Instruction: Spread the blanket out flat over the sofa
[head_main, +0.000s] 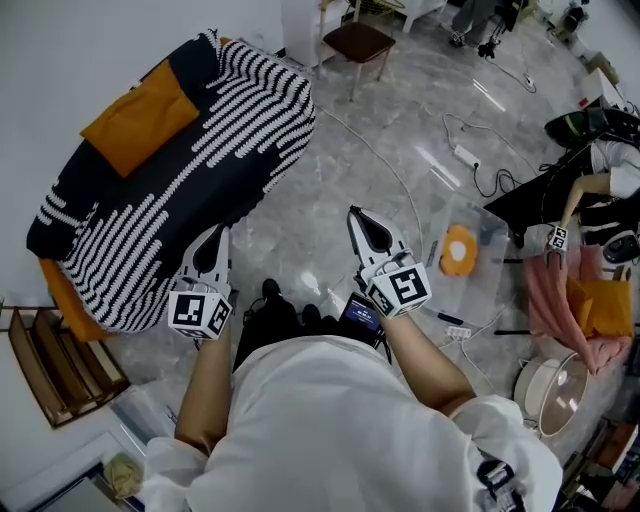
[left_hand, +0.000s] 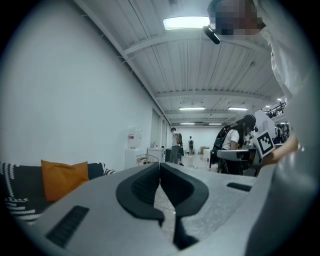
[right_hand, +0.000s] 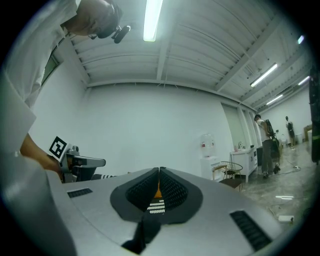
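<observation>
1. The head view alone shows the whole layout. The blanket (head_main: 190, 170), black with broken white stripes, lies draped over the sofa (head_main: 62, 292), ahead of and to the left of your left gripper (head_main: 212, 240). It is close to the tips, but neither gripper touches it.
2. The left gripper view shows what the head view cannot: its two jaws meet tip to tip with nothing between them. An orange cushion (left_hand: 64, 177) sits off to their left.
3. The right gripper view shows your right gripper (right_hand: 159, 172) pressed together the same way and empty. Only a sliver of orange and white stripes shows far beyond the pads. Your left gripper's marker cube (right_hand: 59, 146) is off to its left.
4. The floor (head_main: 330, 170) ahead of both grippers is grey polished stone. Cables (head_main: 470, 160) trail to the right of your right gripper, and a brown chair (head_main: 358, 42) stands well ahead of it.
5. The room is a long white hall with strip lights (right_hand: 152, 20). A water dispenser (right_hand: 207, 145) stands against the wall ahead of your right gripper.
6. The blanket covers most of the seat and back. One rounded corner hangs off the end nearest the chair, and a bare orange edge of the sofa shows at the opposite end, left of your left gripper.
</observation>
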